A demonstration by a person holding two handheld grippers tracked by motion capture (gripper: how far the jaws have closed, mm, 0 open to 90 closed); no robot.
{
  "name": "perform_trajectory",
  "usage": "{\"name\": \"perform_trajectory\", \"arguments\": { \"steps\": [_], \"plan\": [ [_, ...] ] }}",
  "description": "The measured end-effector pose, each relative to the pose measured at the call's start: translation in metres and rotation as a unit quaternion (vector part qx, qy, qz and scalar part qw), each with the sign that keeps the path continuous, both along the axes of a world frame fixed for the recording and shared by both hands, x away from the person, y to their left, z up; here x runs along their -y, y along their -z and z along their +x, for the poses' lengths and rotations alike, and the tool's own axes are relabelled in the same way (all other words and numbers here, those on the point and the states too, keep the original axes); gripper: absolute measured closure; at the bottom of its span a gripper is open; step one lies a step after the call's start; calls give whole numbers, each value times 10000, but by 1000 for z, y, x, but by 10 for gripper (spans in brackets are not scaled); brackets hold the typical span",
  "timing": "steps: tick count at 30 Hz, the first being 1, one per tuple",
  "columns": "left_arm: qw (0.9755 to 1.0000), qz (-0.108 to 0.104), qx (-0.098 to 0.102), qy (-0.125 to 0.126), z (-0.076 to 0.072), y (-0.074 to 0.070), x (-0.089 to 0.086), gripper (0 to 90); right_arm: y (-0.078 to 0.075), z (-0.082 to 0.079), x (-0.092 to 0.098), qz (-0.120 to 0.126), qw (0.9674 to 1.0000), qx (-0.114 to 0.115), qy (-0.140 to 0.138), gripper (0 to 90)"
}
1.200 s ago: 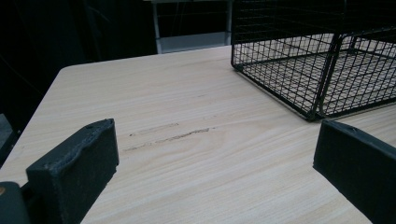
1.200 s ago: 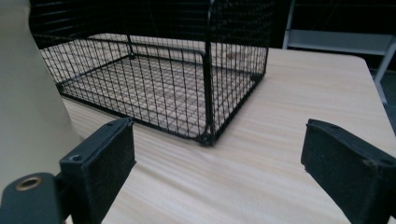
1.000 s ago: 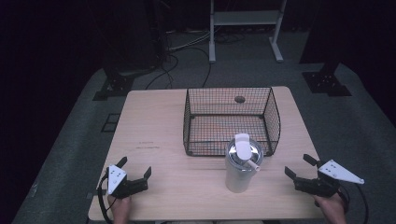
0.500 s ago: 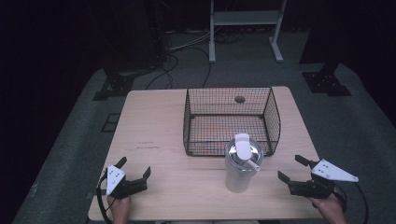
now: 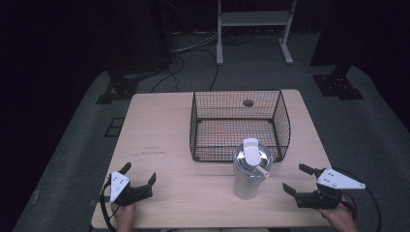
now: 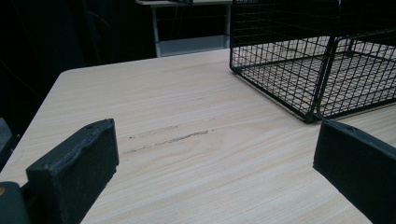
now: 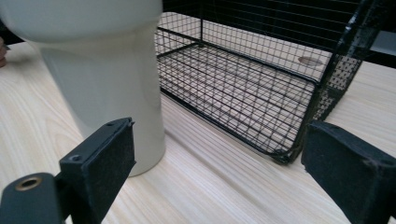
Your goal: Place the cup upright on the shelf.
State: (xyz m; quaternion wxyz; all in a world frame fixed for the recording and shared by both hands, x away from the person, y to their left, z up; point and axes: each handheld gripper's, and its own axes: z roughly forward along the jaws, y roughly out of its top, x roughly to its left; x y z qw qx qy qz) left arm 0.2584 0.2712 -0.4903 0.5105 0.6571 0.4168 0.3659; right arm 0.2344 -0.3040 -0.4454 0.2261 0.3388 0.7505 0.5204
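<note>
Tall pale-grey cylindrical jug w/ steel-rimmed lid and white spout (image 5: 250,169) stands upright on the light wooden desk (image 5: 159,125), just in front of the black wire-mesh basket (image 5: 240,124), near its front right corner; touching or not, can't tell. Right tongs (image 5: 299,180) sit low over the desk to the jug's right, jaws spread wide, nothing between them, pointed toward the jug; in the right gripper view the jug (image 7: 100,70) looms close past the left jaw, apart from it. Left tongs (image 5: 140,178) rest well left of the jug near the desk's front edge, jaws also wide apart, empty.
</note>
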Motion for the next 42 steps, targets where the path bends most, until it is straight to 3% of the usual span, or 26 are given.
{"name": "perform_trajectory", "arguments": {
  "steps": [9,18,34,42],
  "plan": [
    [10000,14,3,-4,0,0,1,0,-1,-2,-14,-109,9990,-89,-432,90],
    [10000,19,13,6,-1,0,1,0,-4,0,-34,-100,9958,-149,-900,63],
    [10000,11,17,16,-1,0,0,0,-2,10,-63,-278,9918,-166,-1235,40],
    [10000,43,23,9,-1,0,1,0,-1,19,-73,-217,9916,-156,-1267,32]
  ]
}}
